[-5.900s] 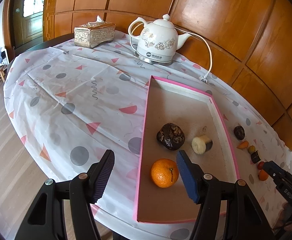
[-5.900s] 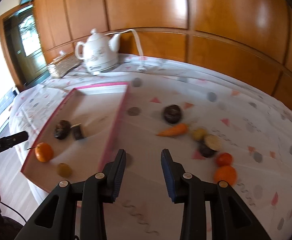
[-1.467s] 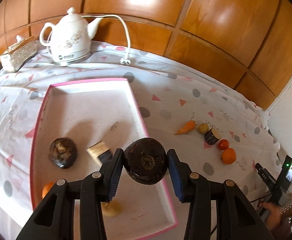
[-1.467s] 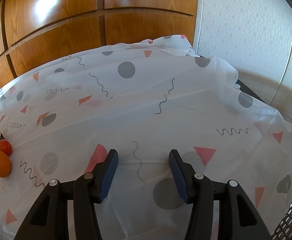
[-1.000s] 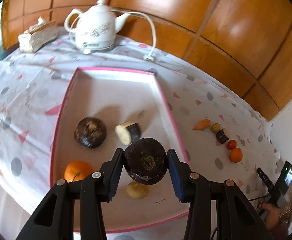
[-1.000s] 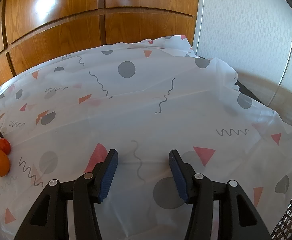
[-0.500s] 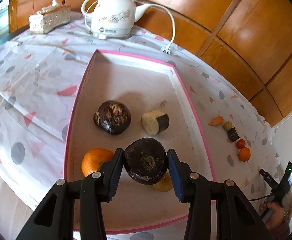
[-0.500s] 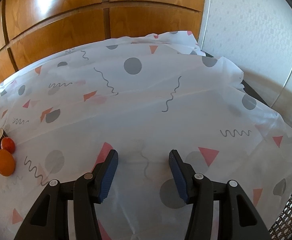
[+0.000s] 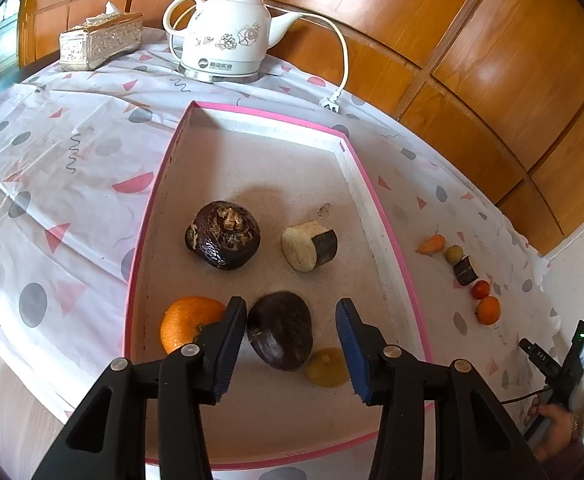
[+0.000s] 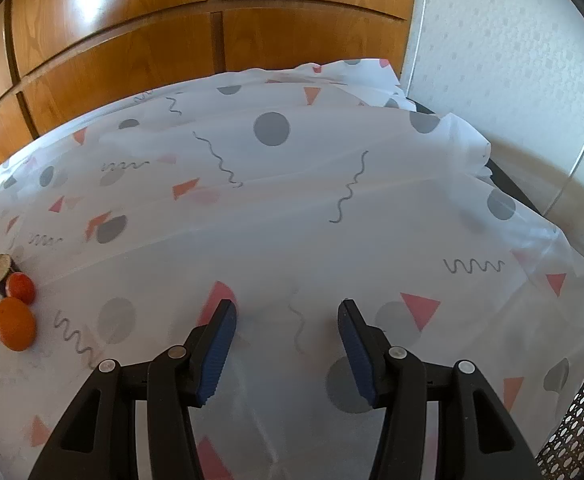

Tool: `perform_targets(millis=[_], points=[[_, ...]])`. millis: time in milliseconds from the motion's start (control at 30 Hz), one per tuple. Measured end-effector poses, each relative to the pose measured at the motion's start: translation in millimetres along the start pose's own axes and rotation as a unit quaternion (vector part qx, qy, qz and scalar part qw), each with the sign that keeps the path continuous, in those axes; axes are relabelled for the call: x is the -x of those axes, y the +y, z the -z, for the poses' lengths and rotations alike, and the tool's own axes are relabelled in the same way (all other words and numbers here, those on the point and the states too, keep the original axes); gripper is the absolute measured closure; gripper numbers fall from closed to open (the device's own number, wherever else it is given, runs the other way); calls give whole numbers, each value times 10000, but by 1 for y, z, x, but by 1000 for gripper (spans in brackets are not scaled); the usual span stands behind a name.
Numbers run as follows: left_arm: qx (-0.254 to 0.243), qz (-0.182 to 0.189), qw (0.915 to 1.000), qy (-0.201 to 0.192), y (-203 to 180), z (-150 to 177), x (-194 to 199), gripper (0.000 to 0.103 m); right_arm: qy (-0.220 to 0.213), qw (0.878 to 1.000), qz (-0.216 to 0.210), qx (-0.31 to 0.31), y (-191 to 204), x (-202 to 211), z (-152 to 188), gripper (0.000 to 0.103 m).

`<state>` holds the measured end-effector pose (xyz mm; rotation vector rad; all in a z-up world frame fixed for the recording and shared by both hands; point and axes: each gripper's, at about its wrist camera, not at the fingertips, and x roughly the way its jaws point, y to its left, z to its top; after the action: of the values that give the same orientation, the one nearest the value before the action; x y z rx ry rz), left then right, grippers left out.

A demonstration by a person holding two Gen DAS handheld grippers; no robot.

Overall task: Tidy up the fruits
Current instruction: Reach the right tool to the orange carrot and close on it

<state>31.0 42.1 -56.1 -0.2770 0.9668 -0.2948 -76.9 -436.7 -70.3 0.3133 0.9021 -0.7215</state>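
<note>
Item: smooth dark brown rounded fruit, lying on the beige floor of the shallow pink-rimmed tray. It sits between the pads of my left gripper, hard against or just beside the left pad and clearly apart from the right one. I judge it set down rather than held. The jaws are opening at this moment, with the fruit between them but no longer clamped.

Long axis: runs from upper left to lower right in the left wrist view, roughly along the gripper's line of sight, so I expect a straight pull back and up would clear it.

Neighbours in the tray: round orange citrus fruit just beside the left finger; small yellowish fruit touching or nearly touching the dark fruit's lower right; wrinkled dark fruit with pale crusted top and cut pale-fleshed dark-skinned chunk further back.

Left hand pose: tilted steeply down over the tray's near end.

My right gripper: jaws apart, empty, angled down over bare patterned white tablecloth. It is the nearer one to the remaining pieces, including a loose orange fruit and a small red round fruit, at its far left.
</note>
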Motion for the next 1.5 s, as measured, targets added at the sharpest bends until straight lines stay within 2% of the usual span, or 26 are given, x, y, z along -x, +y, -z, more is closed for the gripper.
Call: perform_targets(millis=[167,367,433,633,800,933,1067,1200,1333,1500], points=[[-19,-27,10000,-20,0,1,3,54,-170,9992,-344,72,16,18,-9,49],[-113,-92,9997,-190,-3,0,12,53,-256,9889,-1391,457,62,46,-22,49],[-114,-97,9996,-237,-3,-2,15,51,-218,9793,-1887,702,87,55,-26,49],[-17,-126,9992,-376,2,-6,25,49,62,9497,-2841,1315,156,65,-23,49],[65,-193,9984,-523,7,-9,35,47,439,9309,-3288,1528,207,56,-19,49],[121,-247,9976,-633,12,-10,42,45,674,9293,-3296,1526,237,39,-18,53],[182,-314,9966,-743,17,-12,49,41,909,9354,-3179,1250,252,16,-27,53],[331,-454,9946,-868,27,-16,53,36,1029,9432,-2876,1306,262,1,-26,55],[471,-549,9938,-843,36,-17,50,35,1000,9462,-2741,1402,269,-6,-25,74],[544,-598,9933,-825,42,-16,50,35,847,9432,-2767,1634,274,0,-26,77]])
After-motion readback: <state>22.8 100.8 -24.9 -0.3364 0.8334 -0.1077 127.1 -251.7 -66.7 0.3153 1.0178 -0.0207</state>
